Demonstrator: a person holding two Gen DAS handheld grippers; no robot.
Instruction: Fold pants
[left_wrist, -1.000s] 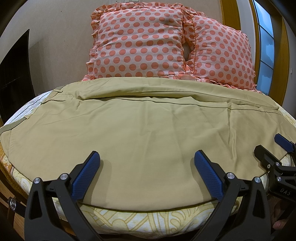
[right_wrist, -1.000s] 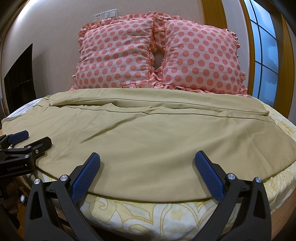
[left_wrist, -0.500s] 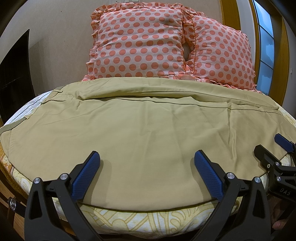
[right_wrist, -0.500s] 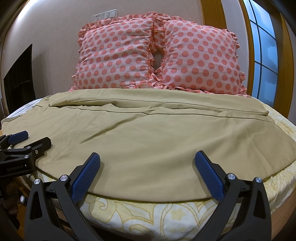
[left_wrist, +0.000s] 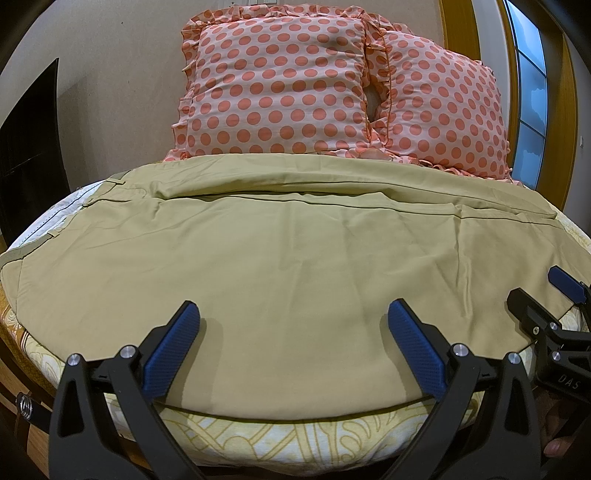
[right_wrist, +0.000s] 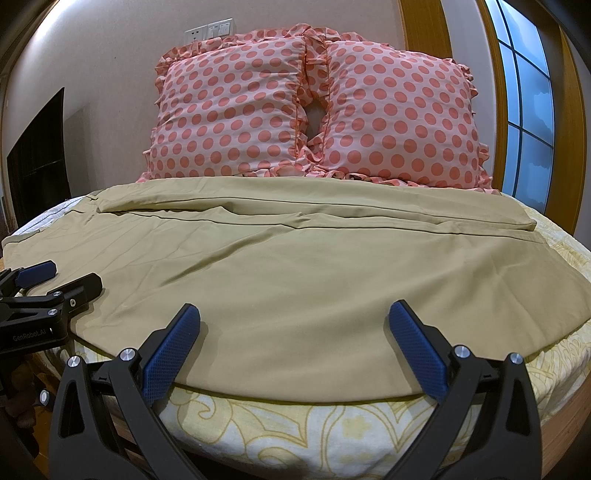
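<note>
Khaki pants (left_wrist: 295, 266) are recorded spread flat across the bed (left_wrist: 295, 439), waistband toward the left edge and leg hems toward the right, with one leg lying behind the other along a lengthwise seam line near the pillows.

Change over the last second: none is noted in either view; cloth, creases and both claws sit as they did. It is judged that the fold has not been started and that the pause comes just ahead of a first grasp.

Left to right:

- Dark panel (left_wrist: 29, 147), against the wall at far left.
- Left claw (left_wrist: 291, 343): fingers spread wide, nothing gripped. Its blue pads are seen low over the near hem area of the pants; whether they touch the cloth cannot be told. In the right wrist view it (right_wrist: 62, 278) is seen at the left, tips over the fabric's near-left edge.
- Polka-dot pillows (left_wrist: 277, 88), two, propped side by side against the wall behind the pants.
- Right claw (right_wrist: 293, 345): likewise fully parted and empty, poised at the near edge of the pants above the patterned bedsheet (right_wrist: 295, 428). In the left wrist view it (left_wrist: 539, 295) is seen at the right margin.
- Window (right_wrist: 532, 110), wood-framed, at far right.

Next step, as judged: both claws closed on the near edge, which is then carried toward the pillows.
</note>
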